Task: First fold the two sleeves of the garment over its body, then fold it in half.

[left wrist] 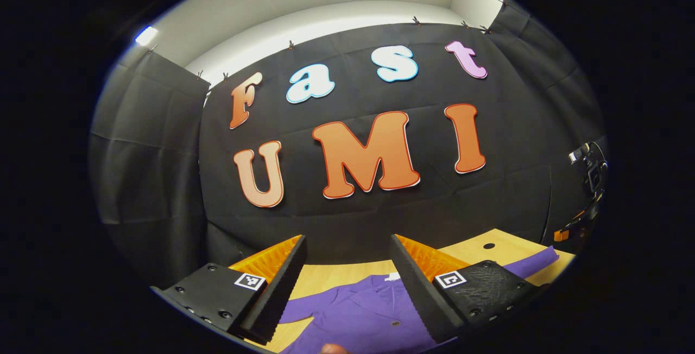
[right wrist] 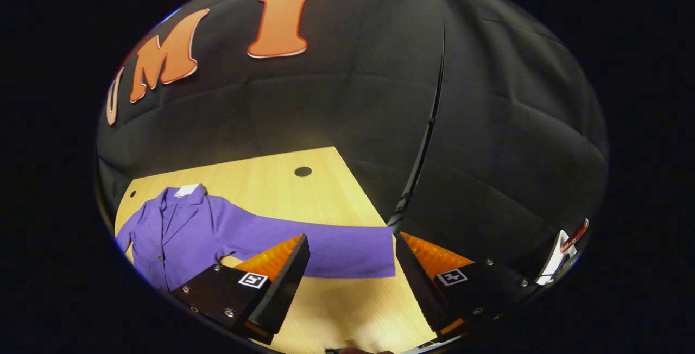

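A purple garment (right wrist: 179,234) lies flat and face up on a pale wooden table (right wrist: 260,180), collar toward the booth wall, in the lower left of the right gripper view; one sleeve (right wrist: 326,248) stretches straight out across the lower middle of that frame, its cuff ending near the table's right edge. In the left gripper view the same garment (left wrist: 358,310) sits at the bottom centre, with that sleeve (left wrist: 535,261) running off toward the lower right. Neither sleeve is folded yet, so the task appears to be at its start. The right gripper (right wrist: 350,289) hangs above the outstretched sleeve with its fingers spread and nothing between them; the left gripper (left wrist: 347,289) is likewise released and empty above the garment's body. The risks, judged from here: a pinch taken too far from the cuff could let the sleeve's end droop and crease as it is carried over; a bite that catches only the top layer could slip; and a pull on the sleeve with the body unanchored could drag the whole garment across the smooth table. The cuff's nearness to the table edge leaves little room for a low approach.
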Motion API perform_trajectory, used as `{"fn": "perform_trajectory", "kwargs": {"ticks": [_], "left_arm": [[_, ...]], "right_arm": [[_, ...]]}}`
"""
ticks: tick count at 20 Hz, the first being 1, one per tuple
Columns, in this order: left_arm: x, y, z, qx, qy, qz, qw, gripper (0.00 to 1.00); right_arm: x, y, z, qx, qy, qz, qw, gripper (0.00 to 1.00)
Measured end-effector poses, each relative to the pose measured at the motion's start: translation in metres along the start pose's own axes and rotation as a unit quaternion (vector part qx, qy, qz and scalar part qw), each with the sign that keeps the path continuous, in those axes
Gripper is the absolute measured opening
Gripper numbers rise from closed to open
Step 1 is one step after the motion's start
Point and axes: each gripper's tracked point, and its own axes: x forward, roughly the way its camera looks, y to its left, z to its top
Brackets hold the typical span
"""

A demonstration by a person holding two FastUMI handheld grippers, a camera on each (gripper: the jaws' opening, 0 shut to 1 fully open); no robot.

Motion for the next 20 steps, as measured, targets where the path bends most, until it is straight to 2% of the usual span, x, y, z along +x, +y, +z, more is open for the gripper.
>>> {"fn": "perform_trajectory", "kwargs": {"ticks": [5,7,10,11,13,15,18,20], "left_arm": [[-0.003,0.011,-0.003,0.006,0.008,0.016,1.0,1.0],[-0.003,0.013,-0.004,0.009,0.011,0.018,1.0,0.97],[-0.003,0.016,-0.007,0.015,0.016,0.023,1.0,1.0],[-0.003,0.017,-0.007,0.016,0.019,0.023,0.999,0.97],[-0.002,0.016,-0.012,0.018,0.026,0.025,0.999,1.0],[0.0,0.015,-0.015,0.023,0.033,0.025,0.999,0.97],[0.003,0.012,-0.017,0.027,0.037,0.024,0.999,1.0],[0.004,0.011,-0.017,0.031,0.04,0.023,0.998,0.97]], "right_arm": [[0.034,-0.022,-0.018,0.026,0.068,-0.011,0.997,0.97],[0.044,-0.025,-0.03,0.024,0.104,-0.007,0.994,0.96],[0.058,-0.025,-0.042,0.032,0.153,0.007,0.988,0.97],[0.062,-0.027,-0.047,0.036,0.17,0.013,0.985,0.97],[0.07,-0.028,-0.058,0.044,0.211,0.027,0.976,0.97],[0.08,-0.028,-0.069,0.046,0.248,0.036,0.967,0.97],[0.095,-0.031,-0.079,0.044,0.282,0.038,0.958,0.97],[0.103,-0.031,-0.086,0.054,0.299,0.039,0.952,0.96]]}}
